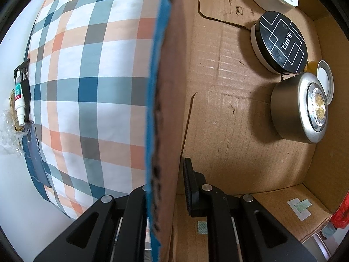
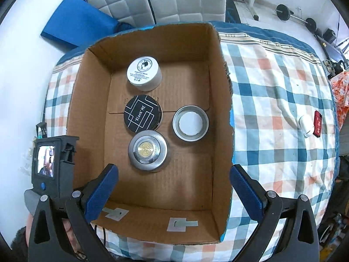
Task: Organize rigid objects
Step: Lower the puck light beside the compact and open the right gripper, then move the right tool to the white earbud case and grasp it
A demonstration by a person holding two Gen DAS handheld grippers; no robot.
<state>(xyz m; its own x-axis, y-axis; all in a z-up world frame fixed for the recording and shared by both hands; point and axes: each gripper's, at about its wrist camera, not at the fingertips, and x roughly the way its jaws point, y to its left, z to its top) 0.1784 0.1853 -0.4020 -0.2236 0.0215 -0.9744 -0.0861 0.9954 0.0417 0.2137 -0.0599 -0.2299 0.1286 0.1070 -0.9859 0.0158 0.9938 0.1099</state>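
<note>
Left gripper [image 1: 162, 196] is pinched shut on the box [image 2: 224, 113] wall, one finger inside, one outside, steadying it. Right gripper [image 2: 173, 188] hangs above the box, pointing down, jaws spread wide, nothing between them. Inside, on the box floor: white tub [image 2: 144, 73] at the far end, black compact [image 2: 142, 115] in the middle, silver tin [image 2: 147, 150] nearest, roughly in a line; open metal lid [image 2: 190, 122] lies beside the compact, apart from it. All look rigid, light, smooth-sided, so probably slippery under the pads. Best hold is likely across the round side walls, jaws level, squeeze moderate; the lid is shallow and thin-rimmed, likely to tip or skate if taken off-centre. Still outside: a red item [image 2: 317, 124] and a white one [image 2: 306, 124], touching, well right of the box. Surface is a plaid cover [image 2: 272, 100] over something soft, so the box may rock and small items may sink or roll. Room is cluttered: quilted chair [image 2: 157, 0] and blue pad [image 2: 78, 29] behind, weights [image 2: 283, 12] far right.
</note>
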